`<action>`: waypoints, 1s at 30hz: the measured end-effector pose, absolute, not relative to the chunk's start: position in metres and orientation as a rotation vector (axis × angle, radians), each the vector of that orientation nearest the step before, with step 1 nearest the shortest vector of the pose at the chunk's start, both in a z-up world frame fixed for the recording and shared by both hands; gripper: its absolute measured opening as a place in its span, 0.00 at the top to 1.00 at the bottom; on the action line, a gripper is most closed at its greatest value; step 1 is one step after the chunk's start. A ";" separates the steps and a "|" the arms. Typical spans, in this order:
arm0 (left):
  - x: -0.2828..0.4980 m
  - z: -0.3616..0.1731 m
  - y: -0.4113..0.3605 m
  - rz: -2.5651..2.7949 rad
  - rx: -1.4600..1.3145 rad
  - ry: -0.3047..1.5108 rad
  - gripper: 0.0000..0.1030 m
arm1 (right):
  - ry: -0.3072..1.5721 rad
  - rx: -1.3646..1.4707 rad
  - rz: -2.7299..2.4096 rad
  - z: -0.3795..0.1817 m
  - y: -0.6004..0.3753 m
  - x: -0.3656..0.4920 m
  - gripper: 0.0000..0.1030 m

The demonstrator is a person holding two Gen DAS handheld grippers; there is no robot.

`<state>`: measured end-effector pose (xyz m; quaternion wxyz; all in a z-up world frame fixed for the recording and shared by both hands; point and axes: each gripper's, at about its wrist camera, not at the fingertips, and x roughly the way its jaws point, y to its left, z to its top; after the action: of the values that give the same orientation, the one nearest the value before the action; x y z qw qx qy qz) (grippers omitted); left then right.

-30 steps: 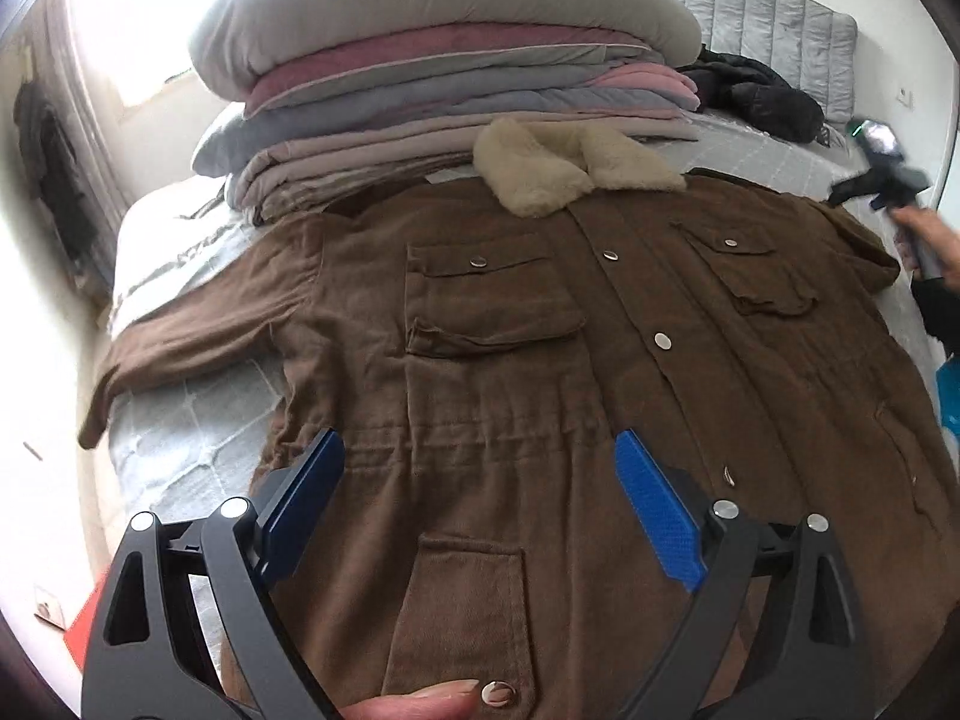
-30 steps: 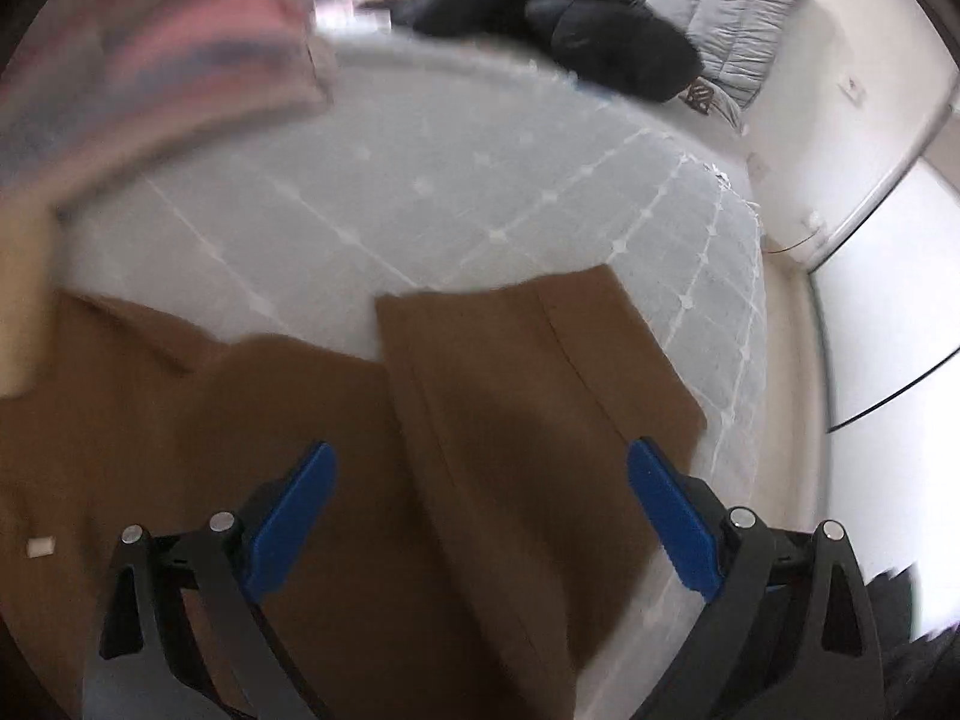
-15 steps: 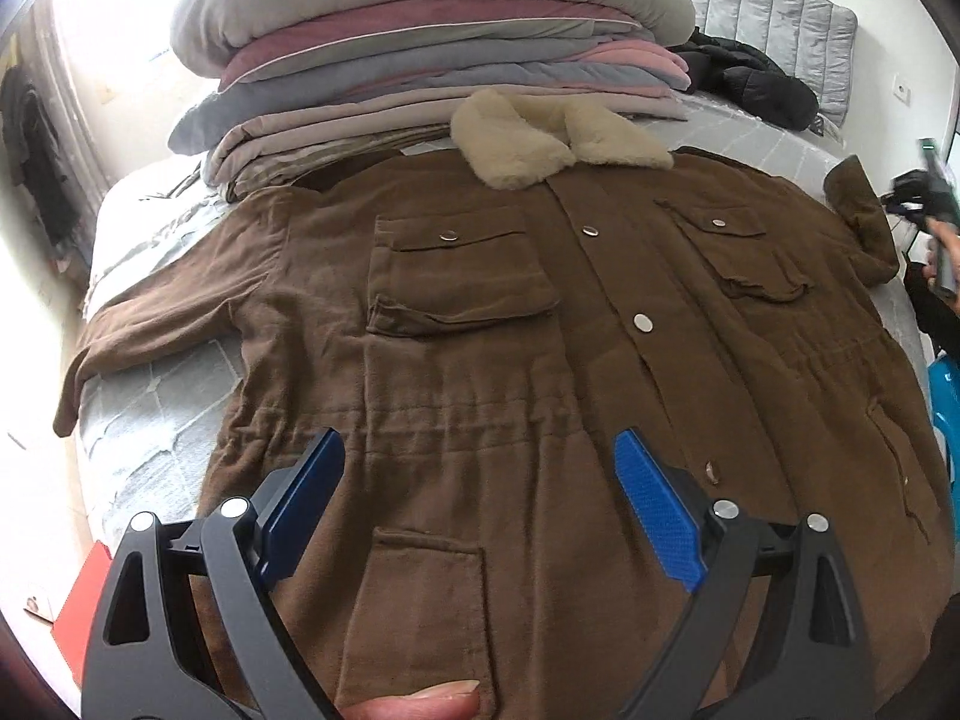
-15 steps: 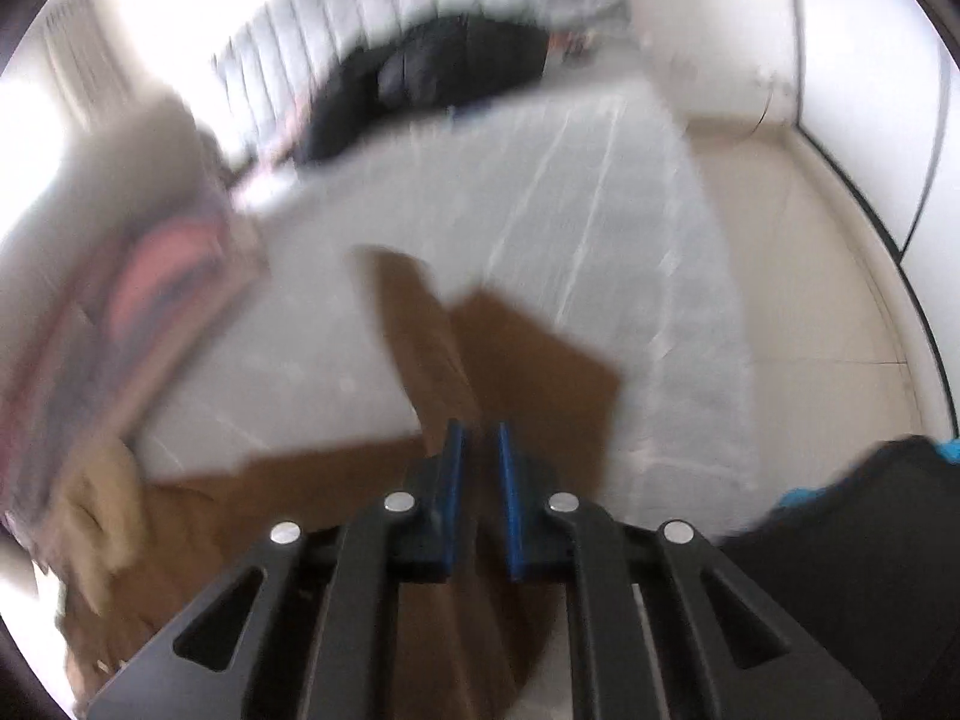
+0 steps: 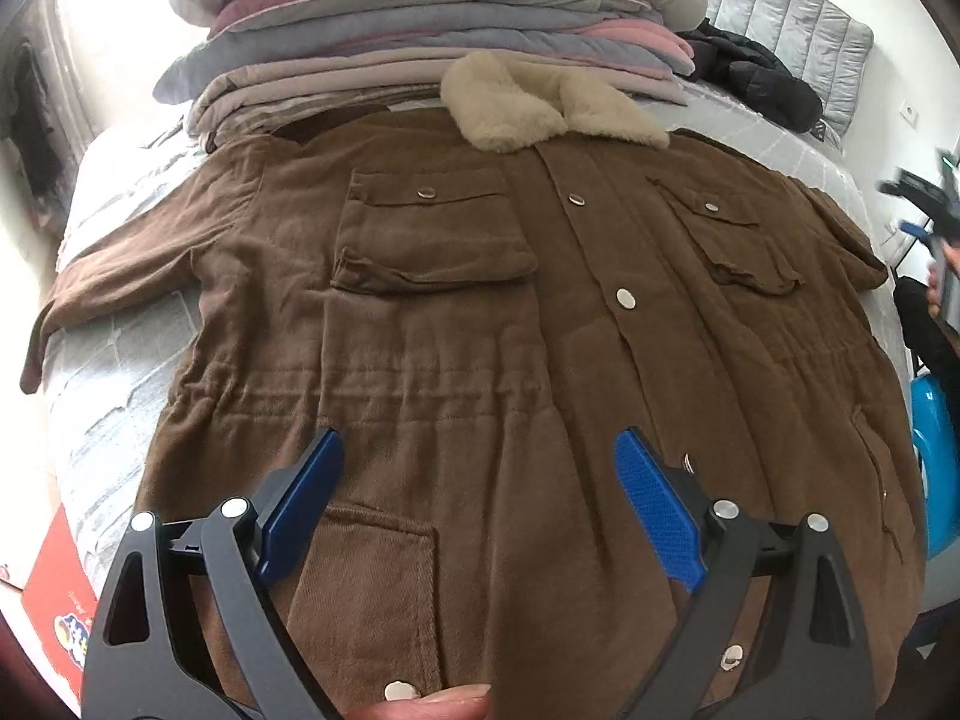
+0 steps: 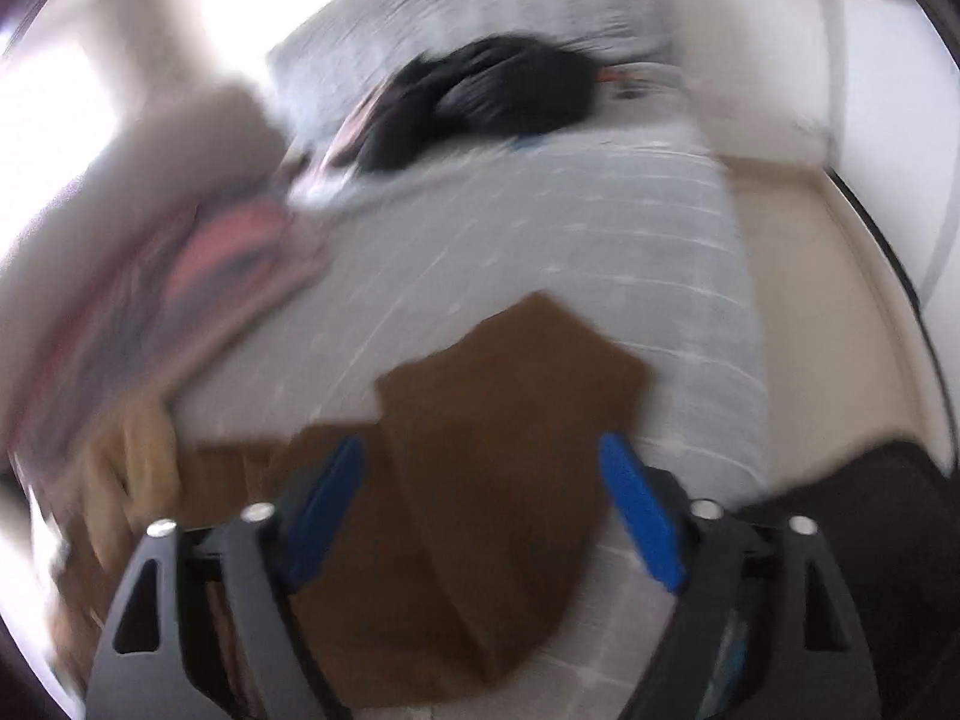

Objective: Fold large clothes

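Brown jacket (image 5: 480, 324) spread flat, front up, on the bed (image 5: 102, 396), fleece collar (image 5: 552, 105) at 12 o'clock against stacked bedding (image 5: 420, 18); left gripper (image 5: 477, 462) above hem, fingers released, gripping nothing; right gripper (image 6: 480, 468) over folded sleeve (image 6: 504, 420), fingers just reopened, sleeve unpinched.

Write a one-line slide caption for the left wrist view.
Open left gripper above a brown jacket spread buttoned on the bed, folded bedding stacked behind.
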<state>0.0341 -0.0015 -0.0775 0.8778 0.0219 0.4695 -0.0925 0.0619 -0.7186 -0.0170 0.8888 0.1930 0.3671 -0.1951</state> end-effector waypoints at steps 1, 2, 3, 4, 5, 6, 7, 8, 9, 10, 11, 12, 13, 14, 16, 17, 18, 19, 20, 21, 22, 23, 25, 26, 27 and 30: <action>0.035 -0.078 -0.001 -0.199 0.040 0.987 0.15 | 0.796 0.370 -0.400 -0.020 -0.712 0.076 0.19; 0.036 -0.079 -0.001 -0.209 0.031 0.997 0.15 | 0.831 0.328 -0.413 -0.025 -0.705 0.096 0.19; 0.036 -0.080 -0.001 -0.219 0.023 1.008 0.15 | 0.867 0.285 -0.438 -0.028 -0.699 0.118 0.19; 0.037 -0.082 -0.001 -0.228 0.017 1.020 0.15 | 0.893 0.270 -0.450 -0.034 -0.694 0.135 0.19; 0.037 -0.083 -0.001 -0.234 0.013 1.028 0.15 | 0.933 0.253 -0.470 -0.040 -0.691 0.155 0.19; 0.038 -0.085 -0.001 -0.242 0.009 1.040 0.15 | 0.955 0.239 -0.487 -0.045 -0.689 0.167 0.19; 0.038 -0.086 -0.001 -0.246 0.009 1.046 0.15 | 0.990 0.216 -0.507 -0.054 -0.687 0.183 0.19; 0.039 -0.087 0.000 -0.249 0.008 1.054 0.15 | 1.020 0.202 -0.520 -0.063 -0.686 0.196 0.19; 0.040 -0.089 0.001 -0.252 0.002 1.065 0.15 | 1.043 0.186 -0.541 -0.071 -0.685 0.207 0.19; 0.041 -0.089 0.002 -0.254 -0.004 1.070 0.15 | 1.079 0.158 -0.563 -0.085 -0.682 0.221 0.18; 0.042 -0.090 0.004 -0.256 -0.016 1.079 0.15 | 1.102 0.132 -0.583 -0.092 -0.682 0.223 0.18; 0.043 -0.091 0.005 -0.258 -0.029 1.087 0.15 | 1.130 0.088 -0.620 -0.102 -0.682 0.230 0.18; 0.045 -0.092 0.008 -0.259 -0.048 1.096 0.15 | 1.153 0.039 -0.659 -0.112 -0.683 0.233 0.18; 0.046 -0.093 0.011 -0.260 -0.067 1.105 0.15 | 1.145 0.043 -0.665 -0.115 -0.686 0.231 0.15; 0.048 -0.094 0.016 -0.261 -0.104 1.119 0.15 | 1.095 0.143 -0.680 -0.113 -0.703 0.219 0.15; 0.048 -0.094 0.018 -0.262 -0.119 1.122 0.15 | 1.074 0.212 -0.655 -0.113 -0.712 0.211 0.23; 0.048 -0.095 0.019 -0.262 -0.129 1.122 0.15 | 1.062 0.263 -0.639 -0.113 -0.720 0.204 0.41; 0.048 -0.094 0.019 -0.262 -0.131 1.121 0.15 | 1.038 0.329 -0.629 -0.112 -0.730 0.193 0.51; 0.047 -0.094 0.018 -0.260 -0.126 1.117 0.15 | 1.013 0.385 -0.632 -0.108 -0.740 0.181 0.76; 0.047 -0.094 0.018 -0.259 -0.122 1.116 0.15 | 0.976 0.480 -0.603 -0.105 -0.755 0.164 0.85; 0.046 -0.094 0.017 -0.261 -0.118 1.115 0.15 | 0.945 0.561 -0.570 -0.104 -0.765 0.151 0.86; 0.046 -0.094 0.016 -0.262 -0.115 1.114 0.15 | 0.906 0.645 -0.542 -0.102 -0.776 0.136 0.88; 0.045 -0.094 0.015 -0.258 -0.108 1.114 0.15 | 0.810 0.749 -0.482 -0.093 -0.789 0.108 0.88; 0.045 -0.094 0.015 -0.257 -0.109 1.114 0.15 | 0.774 0.775 -0.468 -0.088 -0.792 0.096 0.88; 0.045 -0.094 0.015 -0.255 -0.110 1.112 0.15 | 0.719 0.822 -0.429 -0.083 -0.797 0.079 0.89; 0.045 -0.094 0.014 -0.248 -0.103 1.105 0.15 | 0.607 0.884 -0.389 -0.066 -0.803 0.038 0.89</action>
<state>0.0452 0.0141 -0.0944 0.8425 -0.0488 0.5234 -0.1176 0.0376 -0.8031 -0.0656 0.8418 0.4183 0.2873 -0.1839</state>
